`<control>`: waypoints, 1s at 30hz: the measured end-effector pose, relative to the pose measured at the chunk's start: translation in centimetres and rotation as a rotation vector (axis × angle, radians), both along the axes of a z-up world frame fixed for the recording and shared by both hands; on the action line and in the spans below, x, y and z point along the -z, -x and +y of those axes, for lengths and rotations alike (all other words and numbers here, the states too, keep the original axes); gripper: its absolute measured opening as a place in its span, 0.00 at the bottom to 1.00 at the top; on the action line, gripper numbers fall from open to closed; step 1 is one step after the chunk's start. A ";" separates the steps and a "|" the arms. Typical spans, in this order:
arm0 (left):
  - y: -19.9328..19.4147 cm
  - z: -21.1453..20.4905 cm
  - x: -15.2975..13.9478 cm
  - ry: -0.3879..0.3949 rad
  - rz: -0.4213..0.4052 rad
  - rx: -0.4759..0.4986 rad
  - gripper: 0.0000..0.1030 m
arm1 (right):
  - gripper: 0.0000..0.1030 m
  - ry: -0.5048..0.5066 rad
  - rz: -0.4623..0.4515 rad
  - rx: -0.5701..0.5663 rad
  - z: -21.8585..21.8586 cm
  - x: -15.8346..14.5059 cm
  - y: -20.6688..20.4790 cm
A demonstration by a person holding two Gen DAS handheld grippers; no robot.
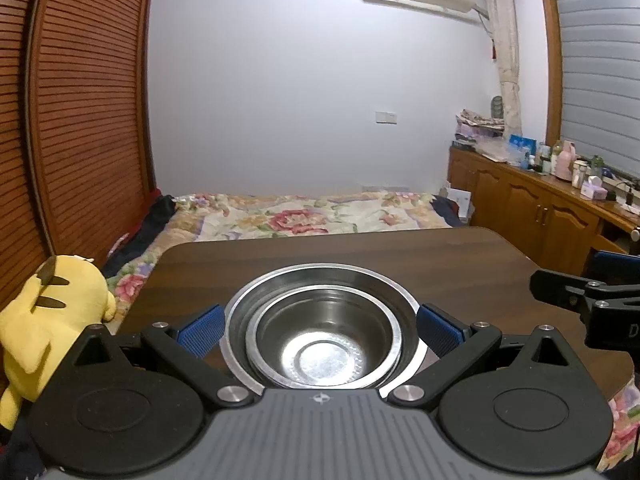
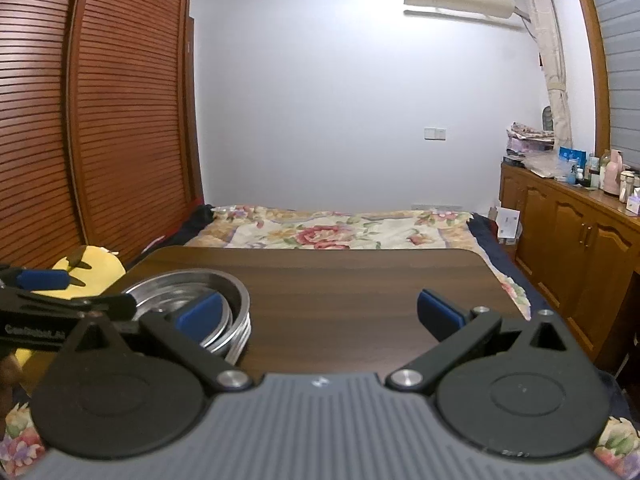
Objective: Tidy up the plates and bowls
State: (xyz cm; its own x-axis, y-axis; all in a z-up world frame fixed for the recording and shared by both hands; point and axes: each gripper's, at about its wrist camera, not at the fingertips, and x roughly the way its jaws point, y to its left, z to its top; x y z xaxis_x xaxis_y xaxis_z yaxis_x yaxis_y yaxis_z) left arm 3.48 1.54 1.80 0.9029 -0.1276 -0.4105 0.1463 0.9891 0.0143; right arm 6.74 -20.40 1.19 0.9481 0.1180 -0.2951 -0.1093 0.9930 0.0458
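A stack of nested steel bowls and plates (image 1: 320,332) sits on the dark wooden table (image 1: 360,256), near its front edge. My left gripper (image 1: 320,334) is open, its blue pads (image 1: 200,332) flanking the stack's outer rim; contact cannot be judged. In the right wrist view the same stack (image 2: 236,292) lies at the left, partly hidden behind my fingers, with the left gripper (image 2: 80,292) reaching in from the left edge. My right gripper (image 2: 320,316) is open over bare tabletop to the right of the stack, holding nothing. It also shows at the right edge as the right gripper (image 1: 580,296).
A yellow plush toy (image 1: 60,312) sits left of the table. Beyond the table's far edge lies a bed with a floral cover (image 1: 304,216). A wooden cabinet (image 2: 580,240) with bottles stands at the right, louvred wardrobe doors (image 2: 100,120) at the left.
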 end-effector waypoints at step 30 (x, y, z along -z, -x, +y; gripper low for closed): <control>0.9 0.2 3.4 -0.014 0.040 -0.048 1.00 | 1.00 -0.021 0.047 0.049 -1.6 3.2 0.1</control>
State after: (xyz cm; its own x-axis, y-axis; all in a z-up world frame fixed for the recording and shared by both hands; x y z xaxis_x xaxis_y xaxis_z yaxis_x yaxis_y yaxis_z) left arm 2.59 1.74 -1.60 0.8909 -0.0783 -0.4475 0.0990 0.9948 0.0231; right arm 6.66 -22.02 -2.02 0.9380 0.0783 -0.3377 -0.0579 0.9959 0.0701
